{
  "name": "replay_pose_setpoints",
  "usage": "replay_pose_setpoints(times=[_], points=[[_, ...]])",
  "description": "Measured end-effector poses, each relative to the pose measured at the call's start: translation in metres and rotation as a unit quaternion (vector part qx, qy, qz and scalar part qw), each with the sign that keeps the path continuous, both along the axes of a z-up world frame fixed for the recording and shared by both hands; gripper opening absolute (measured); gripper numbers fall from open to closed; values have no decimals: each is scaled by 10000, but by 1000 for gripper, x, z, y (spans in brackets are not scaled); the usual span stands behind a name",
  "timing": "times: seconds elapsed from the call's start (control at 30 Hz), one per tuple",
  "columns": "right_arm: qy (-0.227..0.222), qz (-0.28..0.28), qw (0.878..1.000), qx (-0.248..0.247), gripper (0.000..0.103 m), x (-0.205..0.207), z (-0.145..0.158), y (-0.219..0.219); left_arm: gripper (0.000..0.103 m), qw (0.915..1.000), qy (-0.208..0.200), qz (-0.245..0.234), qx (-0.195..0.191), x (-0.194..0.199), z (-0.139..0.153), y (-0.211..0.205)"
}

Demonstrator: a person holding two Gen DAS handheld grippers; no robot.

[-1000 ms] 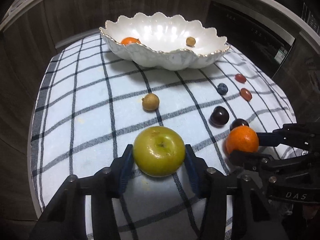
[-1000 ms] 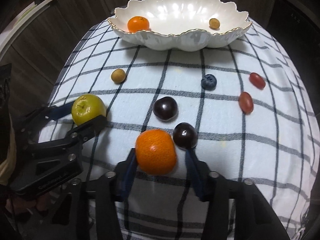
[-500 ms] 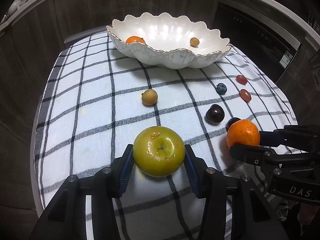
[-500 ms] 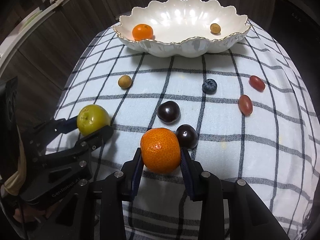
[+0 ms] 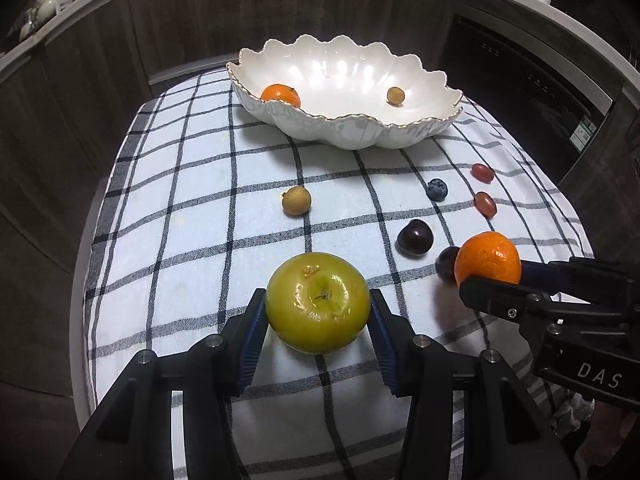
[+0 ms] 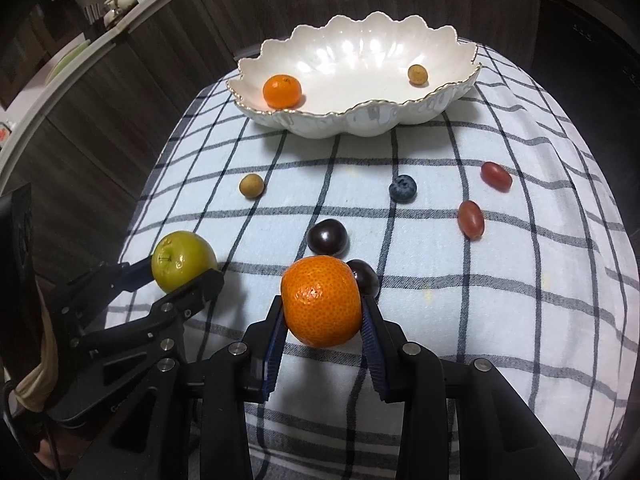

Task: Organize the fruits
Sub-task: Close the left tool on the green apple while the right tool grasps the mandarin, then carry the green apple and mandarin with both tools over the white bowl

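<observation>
L wrist view: left gripper (image 5: 318,312) pinches green apple (image 5: 318,302) at its sides, near the checked cloth's (image 5: 192,184) near edge, prob. bound for the white bowl (image 5: 360,136) at far edge. R wrist view: right gripper (image 6: 322,320) clamps orange (image 6: 321,301) likewise, w/ a dark cherry (image 6: 366,276) just behind.

Checked cloth (image 6: 500,320) seen from above, covering a table. Right gripper (image 6: 322,312) at bottom centre, clamped on a mandarin (image 6: 320,300), having just closed on it. Left gripper (image 6: 182,268) at lower left, clamped on a green apple (image 6: 180,260). Two dark cherries (image 6: 326,236) just behind the mandarin. Further back, a blueberry (image 6: 403,188), two red grapes (image 6: 471,219) and a longan (image 6: 251,185). At the far edge, a scalloped white bowl (image 6: 360,120) holding a second mandarin (image 6: 282,91) and a second longan (image 6: 417,75).
</observation>
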State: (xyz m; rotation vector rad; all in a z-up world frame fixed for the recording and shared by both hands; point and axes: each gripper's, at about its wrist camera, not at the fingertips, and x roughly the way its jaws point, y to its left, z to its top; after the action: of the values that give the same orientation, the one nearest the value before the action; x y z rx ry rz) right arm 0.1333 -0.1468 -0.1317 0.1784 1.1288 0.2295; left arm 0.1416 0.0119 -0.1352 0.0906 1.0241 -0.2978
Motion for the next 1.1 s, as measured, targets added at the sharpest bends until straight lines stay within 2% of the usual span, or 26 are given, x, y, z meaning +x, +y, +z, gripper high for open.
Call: replay_pose_setpoints(times=[0.57,1.1], points=[[-415,-89,9990,170,37,2,19,-23,48,9998,-80,165,111,2,23,-24],[-699,-261,9970,223,37,12,36,-47,48,9993,-137,341,-19,13,43,-41]])
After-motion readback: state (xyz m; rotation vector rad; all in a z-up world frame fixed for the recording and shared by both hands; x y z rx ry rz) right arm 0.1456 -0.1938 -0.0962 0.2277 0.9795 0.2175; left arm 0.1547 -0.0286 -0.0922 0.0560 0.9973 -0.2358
